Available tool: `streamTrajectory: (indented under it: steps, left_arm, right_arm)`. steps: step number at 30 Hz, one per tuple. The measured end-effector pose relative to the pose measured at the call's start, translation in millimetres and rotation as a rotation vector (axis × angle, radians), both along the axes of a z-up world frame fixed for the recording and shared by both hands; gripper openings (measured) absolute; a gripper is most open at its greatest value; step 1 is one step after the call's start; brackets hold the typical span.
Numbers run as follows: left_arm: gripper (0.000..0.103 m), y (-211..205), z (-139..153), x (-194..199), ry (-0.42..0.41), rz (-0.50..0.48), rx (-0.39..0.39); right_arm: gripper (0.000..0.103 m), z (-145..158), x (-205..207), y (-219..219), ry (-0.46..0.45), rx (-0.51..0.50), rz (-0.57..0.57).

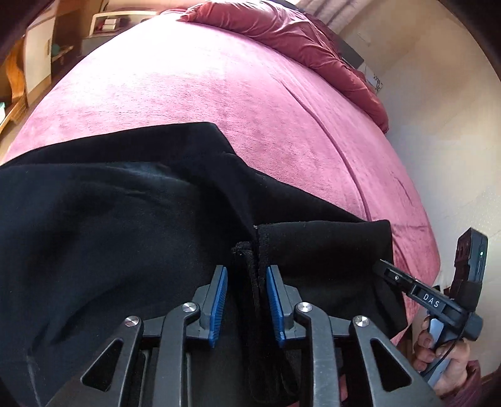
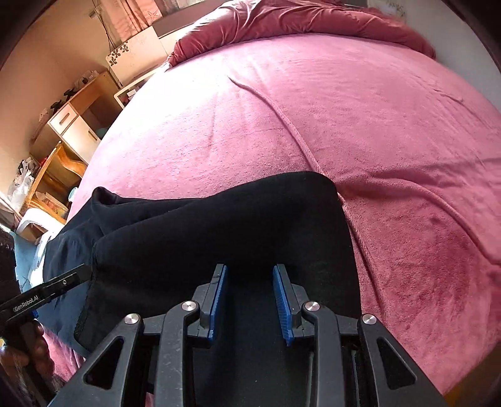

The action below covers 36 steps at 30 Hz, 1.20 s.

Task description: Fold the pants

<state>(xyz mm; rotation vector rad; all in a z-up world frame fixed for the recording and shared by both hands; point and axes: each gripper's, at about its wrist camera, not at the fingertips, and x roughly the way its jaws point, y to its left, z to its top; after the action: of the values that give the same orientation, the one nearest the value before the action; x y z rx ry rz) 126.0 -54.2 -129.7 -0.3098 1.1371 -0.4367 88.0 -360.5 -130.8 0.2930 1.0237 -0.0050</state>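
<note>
Pink plush bed (image 2: 344,109), black pants (image 2: 219,225) draped, wooden shelves (image 2: 62,150) behind

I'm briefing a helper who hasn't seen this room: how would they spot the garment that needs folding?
Start at the big bed covered in pink plush. At its near edge, away from the crumpled dark red duvet, lie the black pants. They are the only black fabric on the pink cover, and both grippers are over them.

Bright daylight, blown-out glare far side, fisheye-bent edges, sharp
</note>
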Motion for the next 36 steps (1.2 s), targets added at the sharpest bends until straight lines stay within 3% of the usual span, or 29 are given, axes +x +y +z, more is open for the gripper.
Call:
streamTrajectory:
  steps: [6,14,18,24,29,32,36]
  left_arm:
    - [0.026,44.1,5.5,-22.1,0.008,0.094,-0.019]
    - [0.026,81.3,10.8,-56.7,-0.005,0.171,0.023]
    - [0.026,94.7,13.5,-70.2,-0.020,0.193,0.054]
    - [0.030,116.7,14.9,-87.4,-0.019,0.244,0.084]
    - [0.033,168.2,20.3,-98.5,-0.002,0.390,-0.019]
    - [0.033,211.3,24.9,-109.8,-0.002,0.516,-0.072]
    - [0.030,276.4,12.7,-127.7,0.066,0.715,-0.205]
  right_arm:
    - [0.033,21.8,-25.5,55.5,-0.055,0.043,0.180]
    - [0.032,5.4,-42.9,161.7,-0.014,0.068,0.464]
    - [0.032,-15.7,-33.1,183.6,0.042,-0.008,0.497]
    - [0.032,-22.3,-31.7,181.2,0.043,0.004,0.483]
    - [0.033,-22.6,-34.0,175.2,0.032,0.005,0.472]
    - [0.040,-23.3,-36.5,176.4,0.024,0.018,0.472]
    - [0.046,-20.4,-39.1,182.0,0.017,0.011,0.469]
